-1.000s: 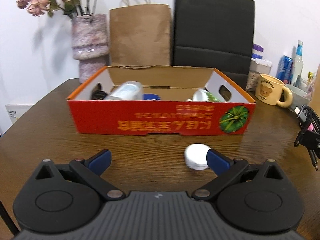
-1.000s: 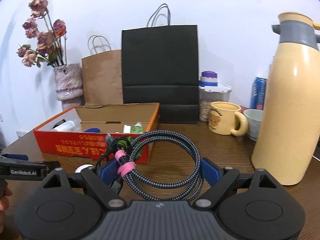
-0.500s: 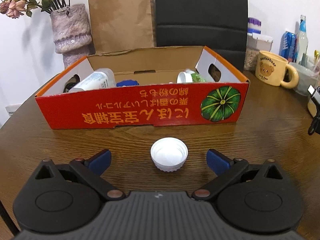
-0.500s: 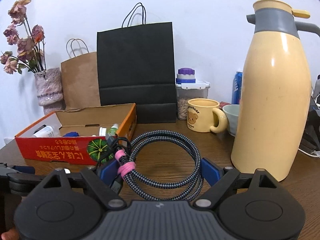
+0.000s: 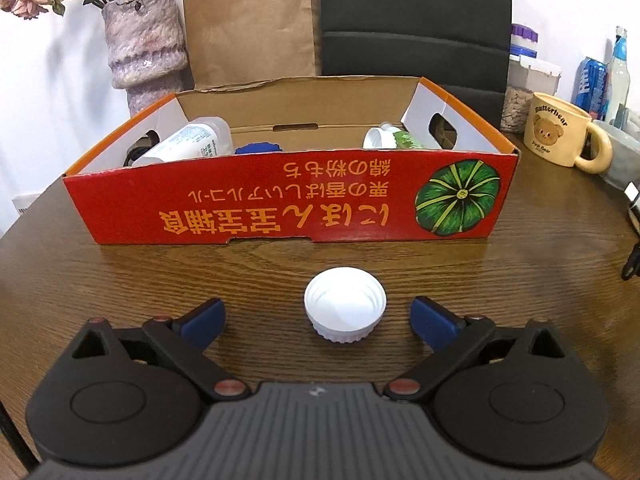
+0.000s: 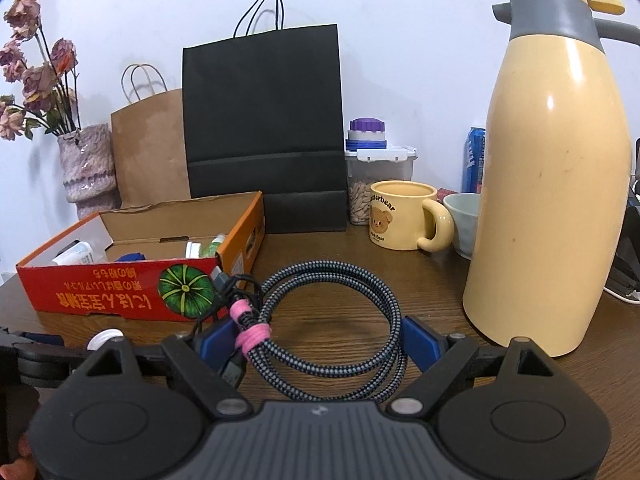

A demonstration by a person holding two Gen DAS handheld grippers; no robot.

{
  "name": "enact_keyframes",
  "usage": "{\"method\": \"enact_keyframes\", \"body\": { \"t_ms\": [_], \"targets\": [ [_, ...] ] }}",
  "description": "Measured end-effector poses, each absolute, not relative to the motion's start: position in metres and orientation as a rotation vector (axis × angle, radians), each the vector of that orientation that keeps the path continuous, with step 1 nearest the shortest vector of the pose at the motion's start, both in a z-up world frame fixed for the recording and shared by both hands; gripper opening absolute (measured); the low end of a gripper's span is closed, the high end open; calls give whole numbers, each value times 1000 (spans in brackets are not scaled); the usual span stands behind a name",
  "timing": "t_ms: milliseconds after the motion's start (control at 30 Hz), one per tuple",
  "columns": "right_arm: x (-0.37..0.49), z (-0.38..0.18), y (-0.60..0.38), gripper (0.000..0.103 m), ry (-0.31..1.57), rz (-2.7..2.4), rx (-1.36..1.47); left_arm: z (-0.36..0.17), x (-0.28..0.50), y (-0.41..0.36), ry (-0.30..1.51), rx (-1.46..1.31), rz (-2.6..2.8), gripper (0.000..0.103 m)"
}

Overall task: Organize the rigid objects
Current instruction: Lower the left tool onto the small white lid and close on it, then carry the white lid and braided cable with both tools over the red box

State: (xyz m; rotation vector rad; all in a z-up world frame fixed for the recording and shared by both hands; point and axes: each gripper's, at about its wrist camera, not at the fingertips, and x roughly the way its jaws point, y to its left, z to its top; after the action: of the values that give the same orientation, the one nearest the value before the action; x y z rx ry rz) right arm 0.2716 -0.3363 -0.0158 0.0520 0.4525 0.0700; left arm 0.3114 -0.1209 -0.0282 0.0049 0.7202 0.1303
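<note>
White cap: on table, open side up, just before red box. Left view: your left gripper has swung to centre cap between jaws, jaws wide apart, no contact; grasp looks next. Right view: your right gripper spread around coiled cable, unclamped; box has slid left.

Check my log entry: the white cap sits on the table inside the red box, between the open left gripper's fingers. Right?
One detail is off. The white cap sits on the table in front of the red box, not inside it, as the left wrist view shows. It does lie between the open left gripper's fingers.
</note>
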Motion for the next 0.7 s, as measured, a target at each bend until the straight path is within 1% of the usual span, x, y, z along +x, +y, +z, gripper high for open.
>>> {"method": "enact_keyframes", "body": {
  "t_ms": [33,67,133,167,200,433,700],
  "targets": [
    [271,-16,-336,87,451,70,53,-28,310,-121,714,1,123,85],
    [272,-16,-336,87,451,70,54,-27,308,-120,707,-4,115,79],
    [271,-16,-336,87,451,70,54,-25,305,-119,696,-15,93,54],
    [271,-16,-336,87,451,70,54,-25,304,-120,690,-14,93,46],
    [271,-16,-336,87,451,71,54,-24,303,-120,684,-16,95,41],
    [269,-14,-336,87,442,77,48,-22,301,-115,679,-37,103,41],
    [266,-12,-336,87,431,94,46,-12,282,-103,630,-40,96,41]
  ]
}}
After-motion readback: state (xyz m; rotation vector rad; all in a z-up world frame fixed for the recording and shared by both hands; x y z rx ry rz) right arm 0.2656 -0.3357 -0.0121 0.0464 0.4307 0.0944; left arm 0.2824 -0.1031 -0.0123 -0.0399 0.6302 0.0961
